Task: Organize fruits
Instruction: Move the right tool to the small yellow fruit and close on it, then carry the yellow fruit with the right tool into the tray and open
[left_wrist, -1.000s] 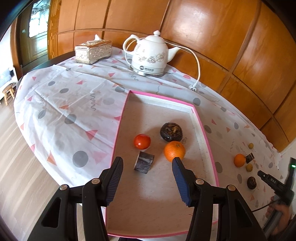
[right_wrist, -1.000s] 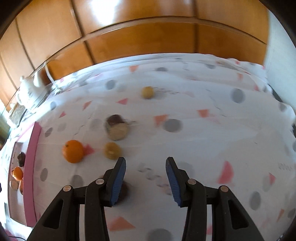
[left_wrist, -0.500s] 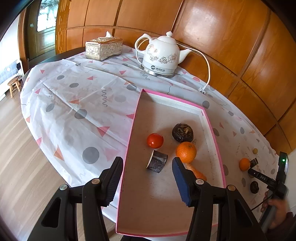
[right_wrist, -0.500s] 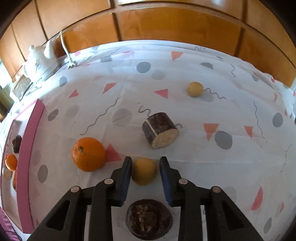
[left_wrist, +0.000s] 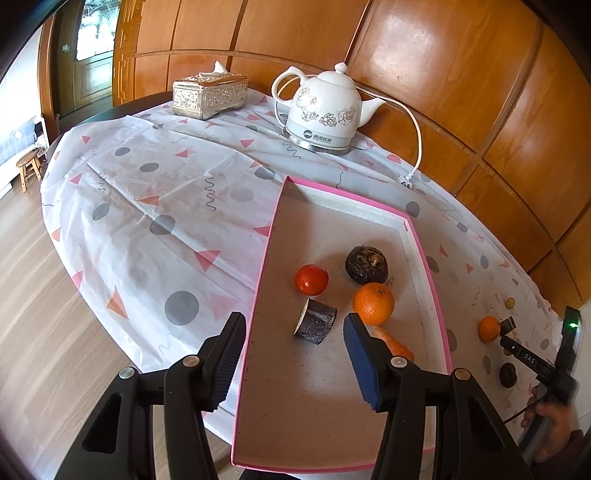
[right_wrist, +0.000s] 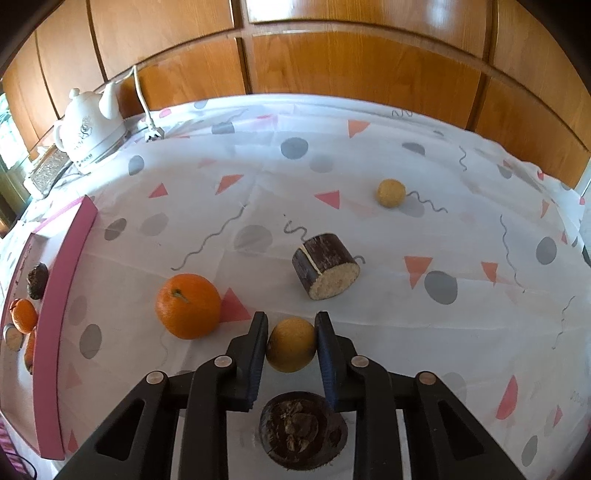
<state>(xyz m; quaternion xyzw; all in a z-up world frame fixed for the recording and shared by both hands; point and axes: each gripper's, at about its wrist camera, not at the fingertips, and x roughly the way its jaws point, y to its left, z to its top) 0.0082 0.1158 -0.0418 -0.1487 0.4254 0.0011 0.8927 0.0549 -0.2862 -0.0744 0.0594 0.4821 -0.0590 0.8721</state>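
Left wrist view: the left gripper (left_wrist: 293, 360) hangs released over the near end of the pink tray (left_wrist: 430, 258), which holds a tomato (left_wrist: 311, 279), an orange (left_wrist: 373, 303) and other pieces, with bare floor at its near end.

Right wrist view: the right gripper (right_wrist: 291, 343) grasps a small yellow fruit (right_wrist: 291, 344) on the desk (right_wrist: 461, 332); the tray lies well to its left, past a loose orange (right_wrist: 187, 305).

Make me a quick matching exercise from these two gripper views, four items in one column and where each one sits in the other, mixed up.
Items:
1. red tomato
2. small yellow fruit
3. white kettle
4. cut sugarcane piece

Places:
A. between the right gripper fingers
B. inside the pink tray
C. loose on the tablecloth, beyond the right gripper
D. far end of the table by the wooden wall

Pairs: 1-B, 2-A, 3-D, 4-C
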